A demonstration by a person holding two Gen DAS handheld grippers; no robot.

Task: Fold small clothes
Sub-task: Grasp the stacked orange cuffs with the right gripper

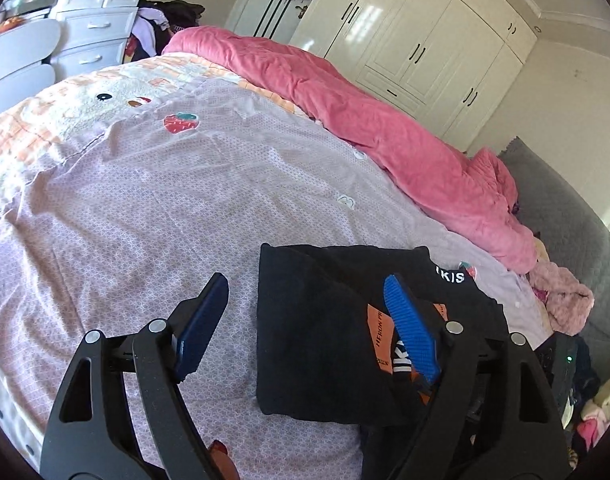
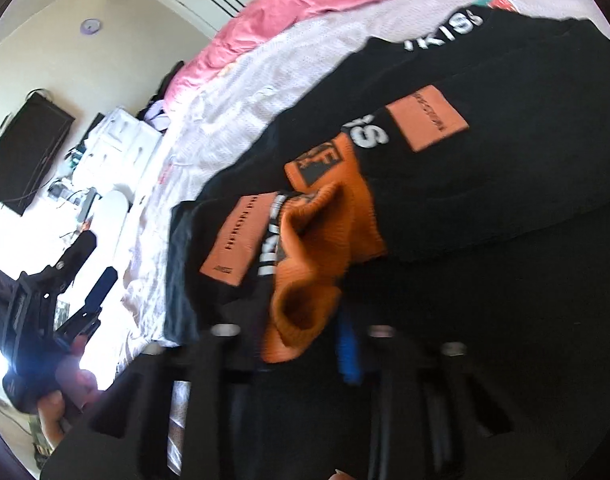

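Note:
A black garment (image 1: 317, 332) with orange patches and white lettering lies partly folded on the lilac bedsheet (image 1: 145, 208). My left gripper (image 1: 305, 320) is open; its right blue finger (image 1: 411, 332) is over the garment and its left finger over the sheet. In the right wrist view the same garment (image 2: 485, 168) fills the frame, with an orange ribbed cuff (image 2: 313, 248) bunched up. My right gripper (image 2: 305, 336) sits at that cuff, blurred; one blue pad (image 2: 347, 352) shows and the cloth hides the jaws. My left gripper (image 2: 85, 280) shows at far left.
A pink duvet (image 1: 385, 120) runs along the far side of the bed. White wardrobes (image 1: 425, 32) and a white drawer unit (image 1: 97, 12) stand behind. A grey sofa (image 1: 565, 208) with a pile of clothes (image 1: 565, 304) is at the right.

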